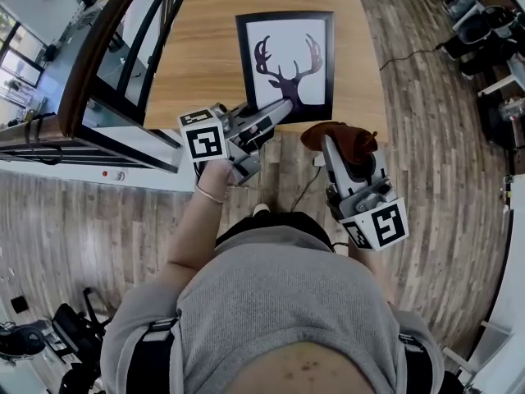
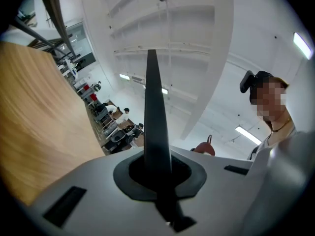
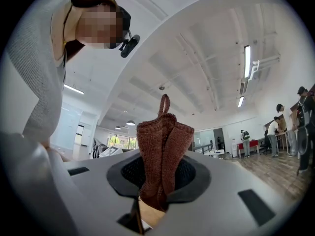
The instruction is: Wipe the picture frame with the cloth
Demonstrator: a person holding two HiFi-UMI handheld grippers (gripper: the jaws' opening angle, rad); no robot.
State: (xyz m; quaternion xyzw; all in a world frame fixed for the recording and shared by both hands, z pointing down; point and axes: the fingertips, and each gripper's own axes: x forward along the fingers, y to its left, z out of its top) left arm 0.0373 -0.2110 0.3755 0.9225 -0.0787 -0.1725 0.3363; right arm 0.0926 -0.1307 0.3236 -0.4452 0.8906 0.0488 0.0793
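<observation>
Picture frame point(image 1: 285, 66): flat rect., thin blk border, white mat, dark stag-head silhouette w/ antlers. It's over the desk point(image 1: 205, 56), which is light wood w/ fine grain. Frame is by the desk's near edge, right of centre; can't tell if it lies flat or is lifted a bit.

Left tongs point(image 1: 277, 110) are closed on the frame's near edge, approx. mid-way along. In the left gripper view the frame point(image 2: 152, 112) shows edge-on as a slim dark blade pinched btwn the jaws.

Right tongs point(image 1: 331, 148) are closed on the cloth point(image 1: 338, 132), a rust-brown knit bunched in soft folds. In the right gripper view the cloth point(image 3: 164, 146) is ribbed, w/ a small loop on top. Cloth hangs just off the desk's near edge, just beside the frame's near-right corner; can't tell if they touch.
</observation>
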